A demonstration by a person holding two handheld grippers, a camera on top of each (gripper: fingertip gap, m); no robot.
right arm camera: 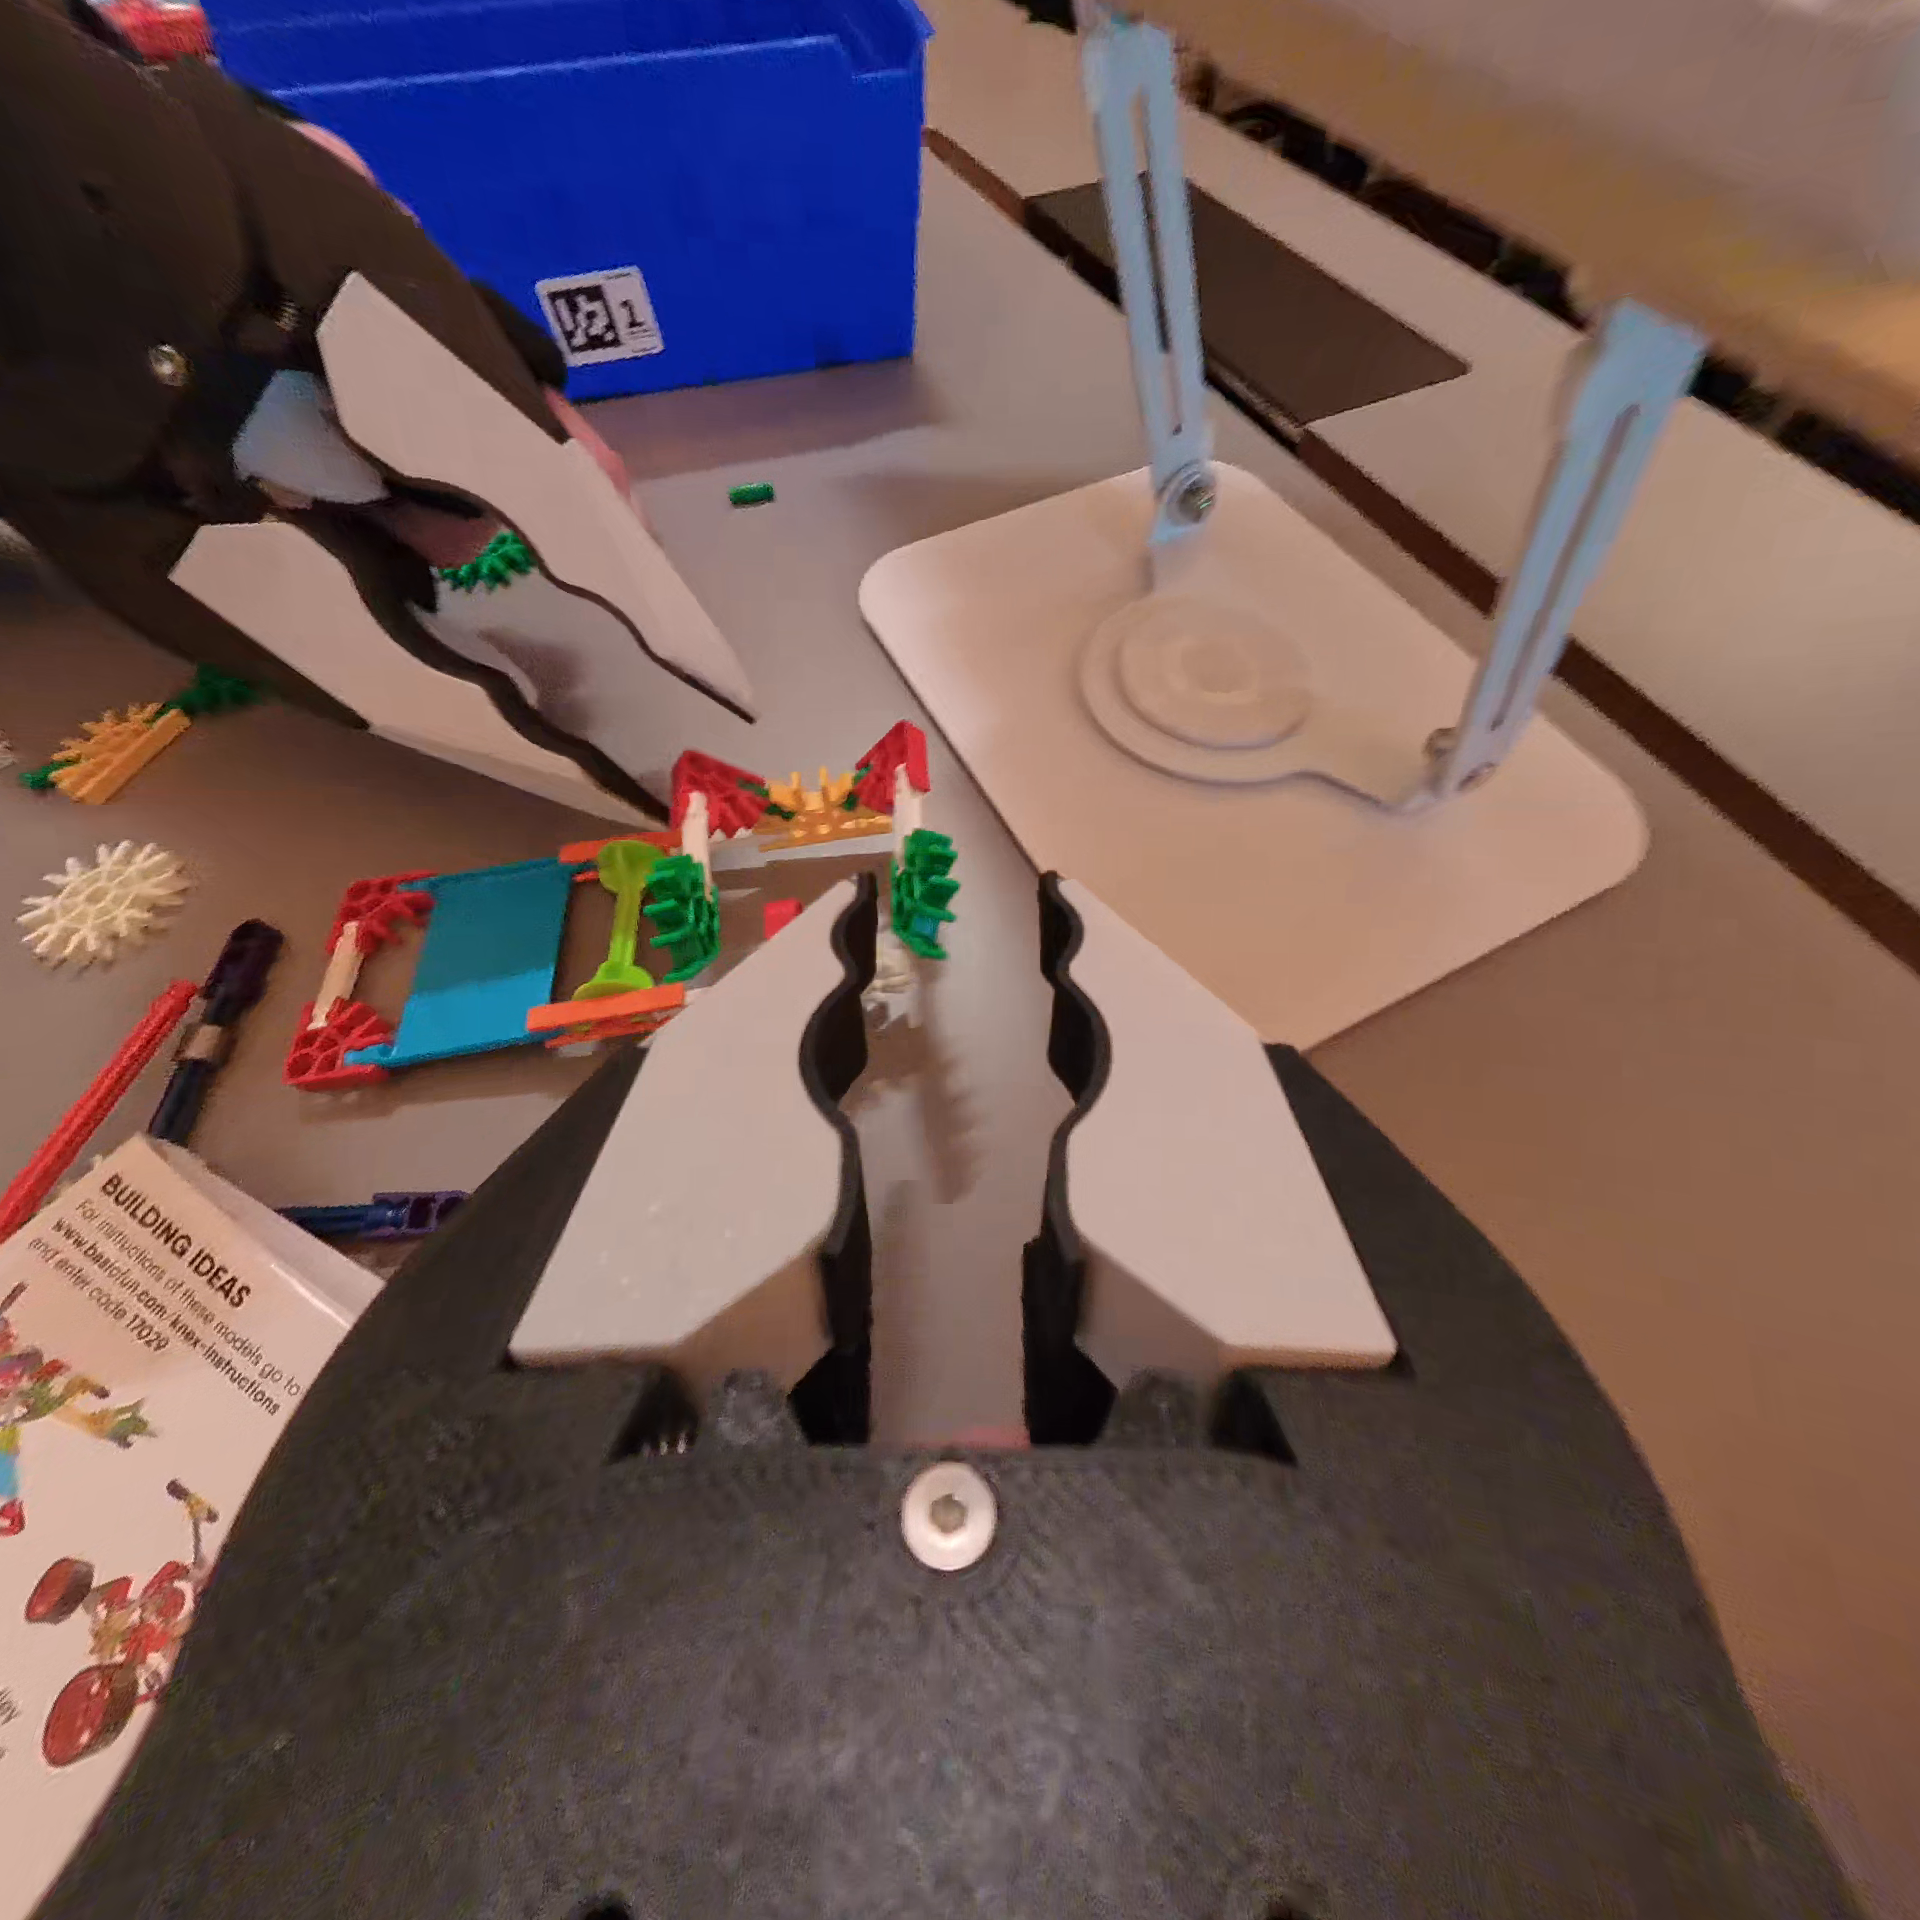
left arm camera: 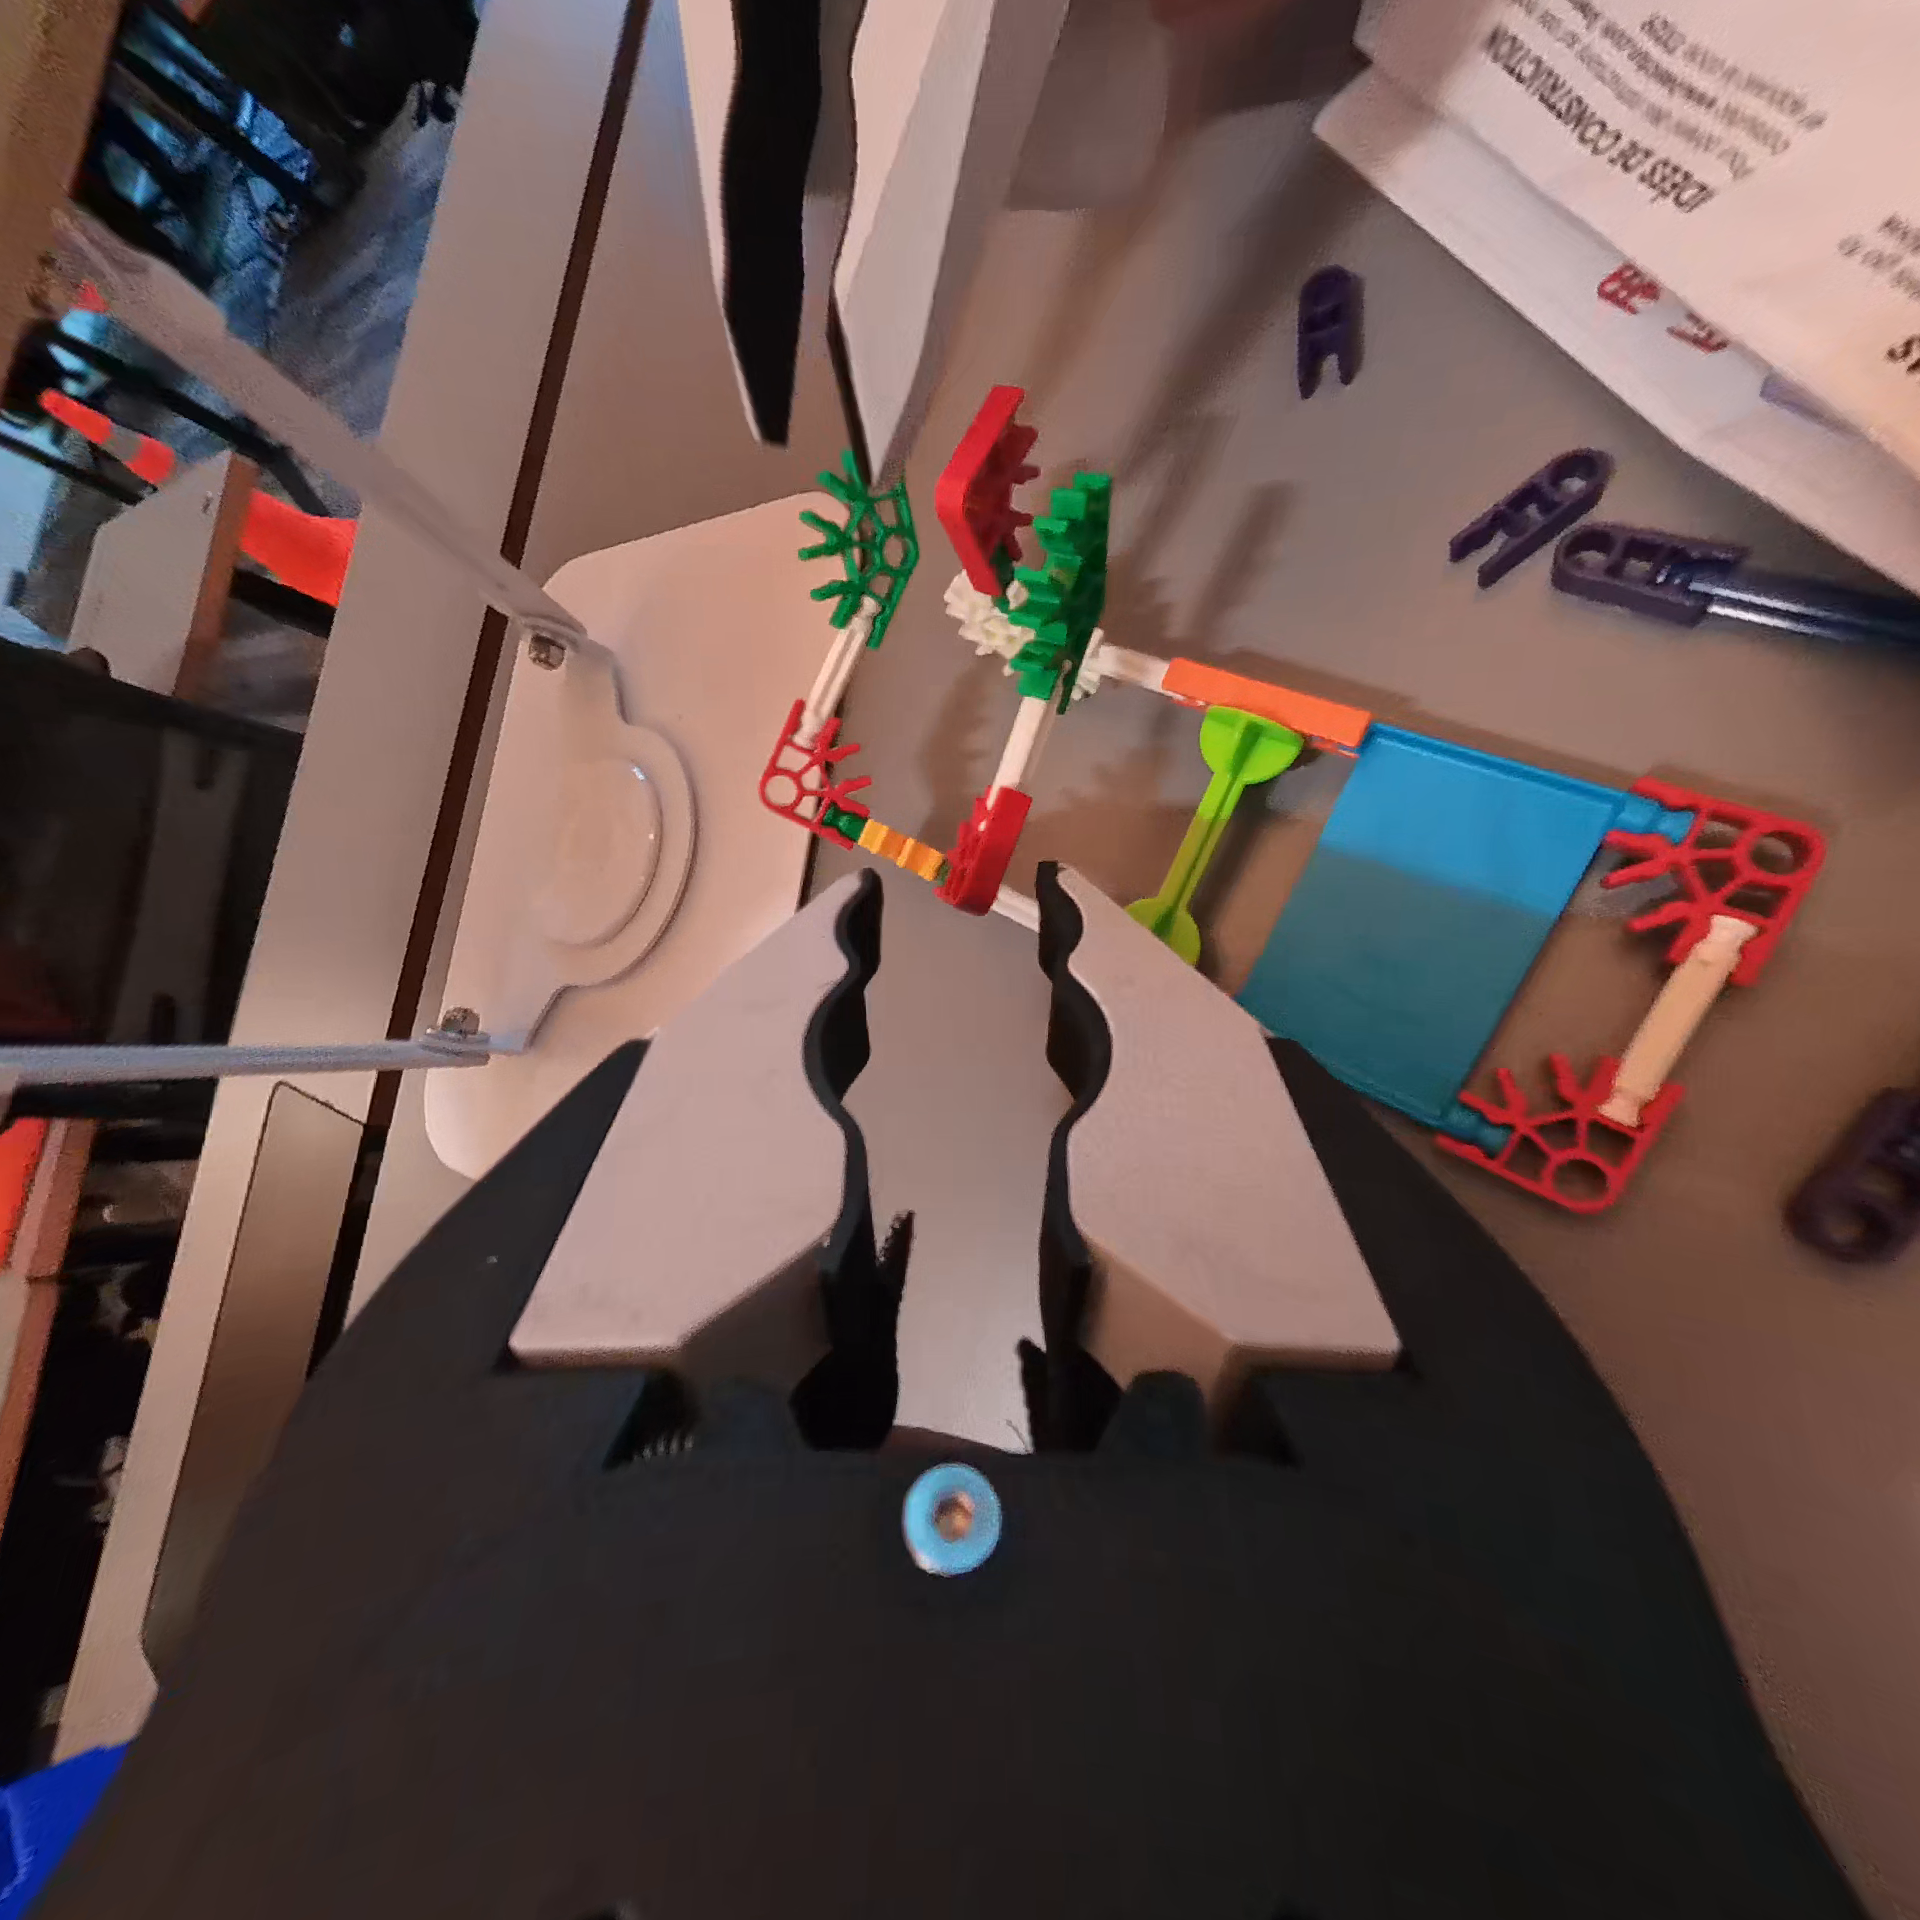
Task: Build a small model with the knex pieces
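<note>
A small toy model of plastic rods and connectors lies on the grey table. It has a blue panel [left arm camera: 1434, 914], red corner connectors, green connectors and white rods. My left gripper [left arm camera: 958, 891] is open, with its tips on either side of the model's red corner connector [left arm camera: 987, 847]. My right gripper [right arm camera: 953, 894] is open around a green connector [right arm camera: 920, 899] standing on a white rod at the model's other end. The left gripper also shows in the right wrist view [right arm camera: 701, 764]. The right gripper's fingers [left arm camera: 914, 229] show at the top of the left wrist view.
A white stand base [right arm camera: 1351, 831] with two metal arms lies just right of the model. A blue bin [right arm camera: 623, 156] stands behind. An instruction booklet [right arm camera: 156, 1403], purple clips [left arm camera: 1527, 509], a white round connector [right arm camera: 104, 914], a yellow connector [right arm camera: 114, 748] and a red rod [right arm camera: 94, 1101] lie around.
</note>
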